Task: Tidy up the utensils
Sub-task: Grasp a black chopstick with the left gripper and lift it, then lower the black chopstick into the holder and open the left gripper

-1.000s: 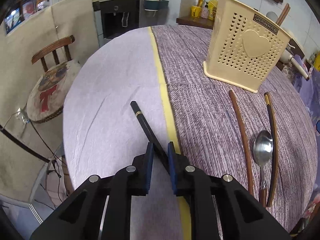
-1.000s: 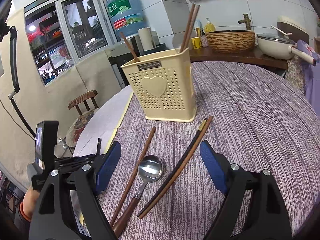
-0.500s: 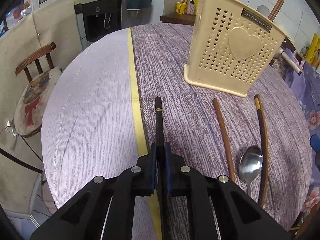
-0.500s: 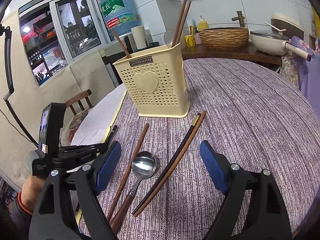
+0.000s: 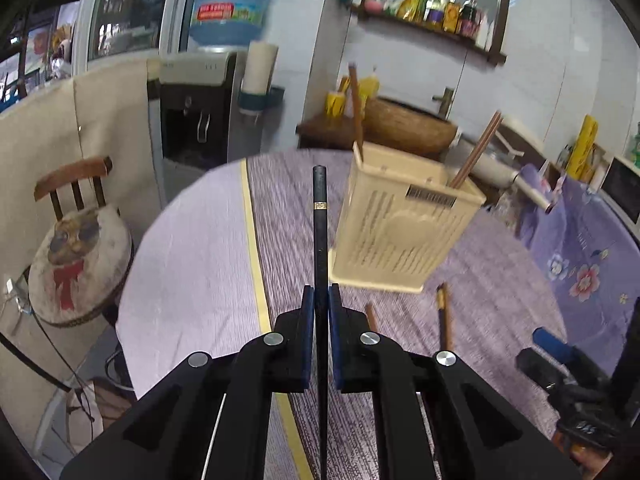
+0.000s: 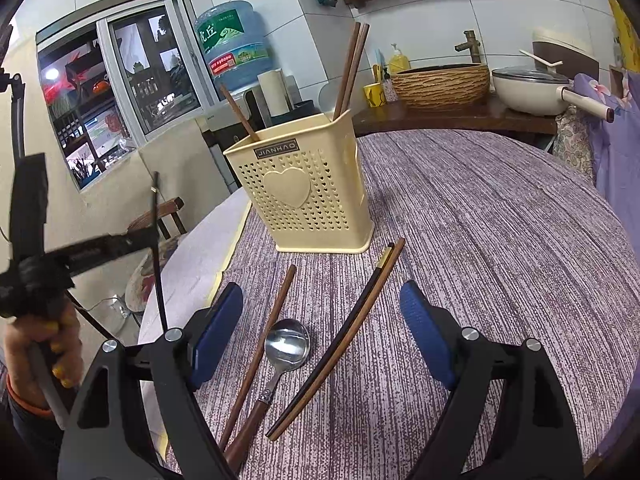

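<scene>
Pinching a black chopstick (image 5: 320, 236), the left gripper (image 5: 319, 300) faces the cream holder (image 5: 400, 236); right gripper (image 6: 320, 312) spread.

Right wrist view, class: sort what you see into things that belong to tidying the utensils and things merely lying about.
Belongs to the job:
- black chopstick in the left claw
- cream holder
- brown chopstick
- spoon
- chopstick pair
- right claw, open

Just lying about:
- water bottle
- wicker basket
- pan
- yellow mug
- chair
</scene>
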### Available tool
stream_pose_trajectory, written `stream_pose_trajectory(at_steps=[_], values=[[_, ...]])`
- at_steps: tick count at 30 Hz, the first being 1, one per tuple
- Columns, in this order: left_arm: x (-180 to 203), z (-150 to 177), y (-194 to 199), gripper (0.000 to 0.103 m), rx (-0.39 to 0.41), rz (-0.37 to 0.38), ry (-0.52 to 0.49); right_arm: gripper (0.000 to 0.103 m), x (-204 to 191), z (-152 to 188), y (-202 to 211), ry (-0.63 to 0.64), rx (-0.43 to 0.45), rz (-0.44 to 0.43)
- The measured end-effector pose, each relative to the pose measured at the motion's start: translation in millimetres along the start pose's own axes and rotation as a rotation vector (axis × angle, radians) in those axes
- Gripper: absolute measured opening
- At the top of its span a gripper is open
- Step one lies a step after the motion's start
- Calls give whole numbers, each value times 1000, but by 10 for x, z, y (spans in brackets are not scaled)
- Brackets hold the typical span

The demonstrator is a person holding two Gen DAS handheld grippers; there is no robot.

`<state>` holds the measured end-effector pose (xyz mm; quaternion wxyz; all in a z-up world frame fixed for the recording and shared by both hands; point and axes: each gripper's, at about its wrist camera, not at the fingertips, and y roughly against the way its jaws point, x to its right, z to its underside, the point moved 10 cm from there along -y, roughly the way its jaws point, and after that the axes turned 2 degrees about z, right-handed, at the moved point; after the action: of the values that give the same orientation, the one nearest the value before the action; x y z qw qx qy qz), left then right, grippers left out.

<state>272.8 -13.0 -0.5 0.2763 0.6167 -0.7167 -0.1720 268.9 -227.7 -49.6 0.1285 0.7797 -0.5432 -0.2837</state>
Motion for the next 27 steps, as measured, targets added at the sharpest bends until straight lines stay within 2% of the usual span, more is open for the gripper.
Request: stream_pose_trajectory(at_steps=[11,20,24,27], values=[[112,-583,249,8,115,62,-31,81,-68,-117,68,20,34,0],[419,-1535,610,8,294,90,-86,81,-80,-201,89,48,46,12],[518,-1842,504,8,346,92,-68,81,-63,-330,116,80,69,31],[536,-1932,311,8,363,90,-44,81,-39,-388,96,93,71,50]])
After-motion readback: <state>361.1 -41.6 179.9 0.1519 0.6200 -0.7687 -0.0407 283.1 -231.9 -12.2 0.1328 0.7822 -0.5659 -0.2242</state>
